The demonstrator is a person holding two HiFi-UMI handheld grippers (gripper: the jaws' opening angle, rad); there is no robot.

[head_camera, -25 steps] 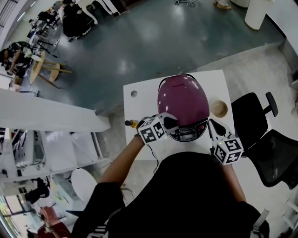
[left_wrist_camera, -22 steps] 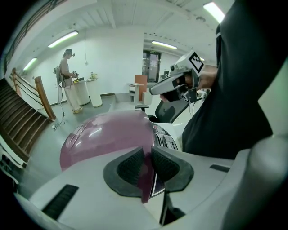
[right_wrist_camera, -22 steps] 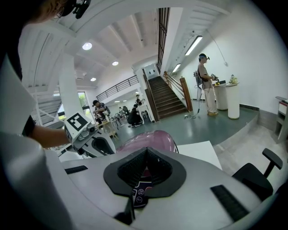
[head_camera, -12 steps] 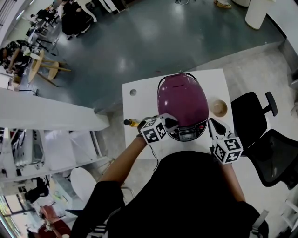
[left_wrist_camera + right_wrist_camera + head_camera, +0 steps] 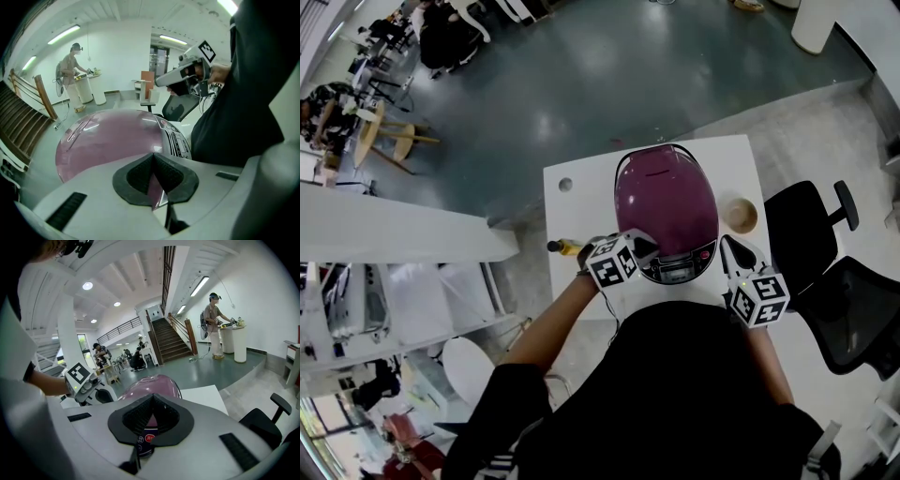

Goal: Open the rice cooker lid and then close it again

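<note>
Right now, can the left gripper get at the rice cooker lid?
Likely yes. The left gripper is right at the front left edge of the closed lid, with nothing between them. Its jaws are shut, so it could press rather than grasp.

**Layout Referenced to the Rice Cooker**

The rice cooker (image 5: pixel 666 202) stands on the table (image 5: pixel 586 211). On the tabletop, a round dish (image 5: pixel 738 215) sits just right of the cooker. A round hole (image 5: pixel 565 185) lies to the cooker's far left, and a small item (image 5: pixel 565 247) to its near left at the table edge. The left gripper (image 5: pixel 649 249) is at the cooker's near-left front, and the right gripper (image 5: pixel 725 243) at its near right. An office chair (image 5: pixel 811 239) stands right of the cooker, off the table.
</note>
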